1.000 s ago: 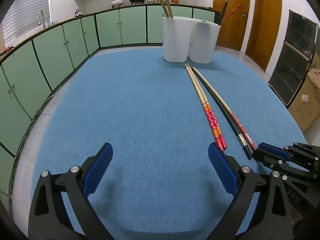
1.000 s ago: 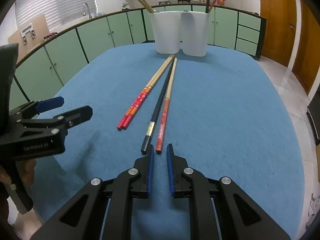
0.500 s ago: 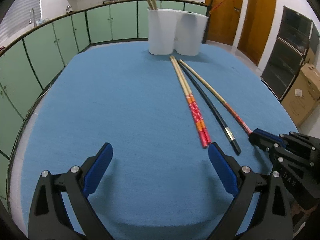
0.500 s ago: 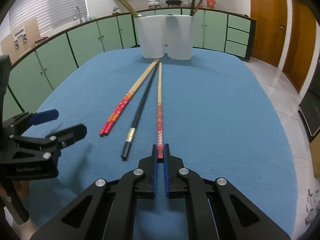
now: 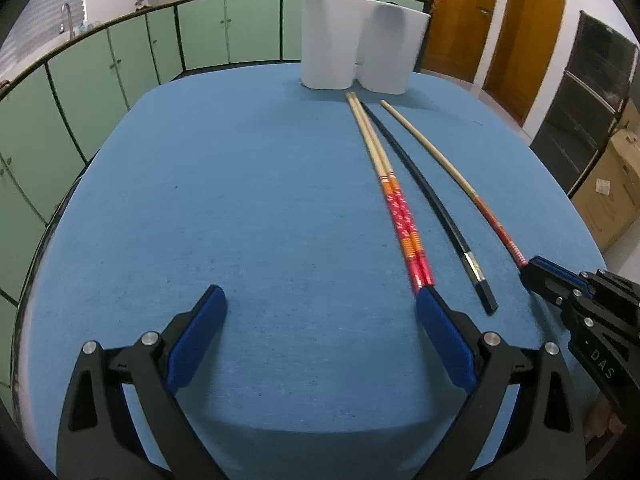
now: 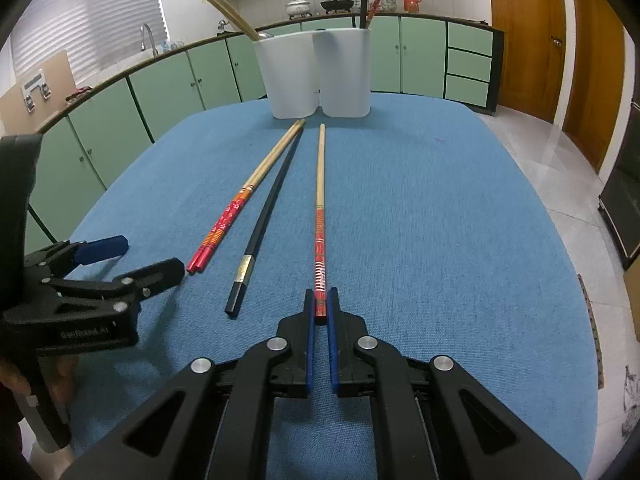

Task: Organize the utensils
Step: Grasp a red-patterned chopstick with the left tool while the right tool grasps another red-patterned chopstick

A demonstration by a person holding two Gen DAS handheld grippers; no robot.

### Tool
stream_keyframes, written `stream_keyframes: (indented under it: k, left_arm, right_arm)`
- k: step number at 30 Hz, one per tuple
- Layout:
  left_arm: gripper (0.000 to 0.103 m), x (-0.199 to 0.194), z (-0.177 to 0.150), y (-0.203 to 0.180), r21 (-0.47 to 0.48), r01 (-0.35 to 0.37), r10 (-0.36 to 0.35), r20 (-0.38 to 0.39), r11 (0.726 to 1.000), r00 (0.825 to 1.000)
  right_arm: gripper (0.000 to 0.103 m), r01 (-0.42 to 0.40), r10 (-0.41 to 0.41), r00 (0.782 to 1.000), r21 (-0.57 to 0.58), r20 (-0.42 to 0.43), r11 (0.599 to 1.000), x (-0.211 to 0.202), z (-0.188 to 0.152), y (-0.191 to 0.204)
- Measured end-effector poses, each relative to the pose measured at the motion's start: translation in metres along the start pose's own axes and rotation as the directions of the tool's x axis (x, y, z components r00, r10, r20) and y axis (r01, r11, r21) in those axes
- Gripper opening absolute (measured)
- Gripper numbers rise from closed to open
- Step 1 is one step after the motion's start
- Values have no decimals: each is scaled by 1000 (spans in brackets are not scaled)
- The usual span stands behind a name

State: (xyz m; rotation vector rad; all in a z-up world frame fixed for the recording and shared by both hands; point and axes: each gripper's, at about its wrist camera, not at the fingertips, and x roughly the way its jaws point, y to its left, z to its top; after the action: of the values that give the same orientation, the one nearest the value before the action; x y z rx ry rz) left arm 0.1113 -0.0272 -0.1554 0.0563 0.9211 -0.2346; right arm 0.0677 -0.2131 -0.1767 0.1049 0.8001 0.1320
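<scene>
Legibly, the letters "DAS" are moulded on the right gripper (image 6: 319,314) body in the left wrist view, while lettering on the left gripper (image 5: 320,300) body in the right wrist view is too blurred to read. Four chopsticks lie on the blue table (image 6: 440,220), long axes running from the grippers toward the white two-compartment holder (image 6: 320,76): a red-handled pair (image 6: 240,204), a black chopstick (image 6: 266,212) and a single red-patterned chopstick (image 6: 320,208). Right fingers are closed on the single chopstick's red end; left fingers are spread wide, holding nothing, one pad (image 5: 444,340) touching the pair's red ends.
</scene>
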Motion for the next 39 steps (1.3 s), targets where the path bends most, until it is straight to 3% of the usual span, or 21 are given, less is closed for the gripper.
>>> stream_keyframes:
  k: [6, 12, 24, 29, 35, 39]
  left_arm:
    - [93, -4, -1, -2, 7, 18, -18, 8, 1000, 1000]
    - [93, 6, 3, -15, 53, -9, 10, -20, 999, 1000]
    - [94, 4, 4, -1, 7, -43, 43, -27, 999, 999]
    - [93, 4, 5, -7, 7, -21, 21, -19, 1000, 1000]
    - [67, 3, 5, -16, 32, -5, 5, 2, 999, 1000]
    - [41, 0, 4, -19, 47, 9, -10, 14, 999, 1000]
  right_arm:
    - [6, 2, -2, 1000, -1, -1, 1000, 0, 0, 1]
    - [6, 0, 0, 1000, 3, -2, 1000, 0, 0, 1]
    - [6, -12, 12, 1000, 17, 2, 1000, 0, -2, -2]
    - [6, -14, 14, 1000, 14, 1, 1000, 1, -2, -1]
    - [6, -18, 18, 1000, 16, 2, 1000, 2, -2, -1]
    - [6, -23, 23, 1000, 21, 3, 1000, 2, -2, -2]
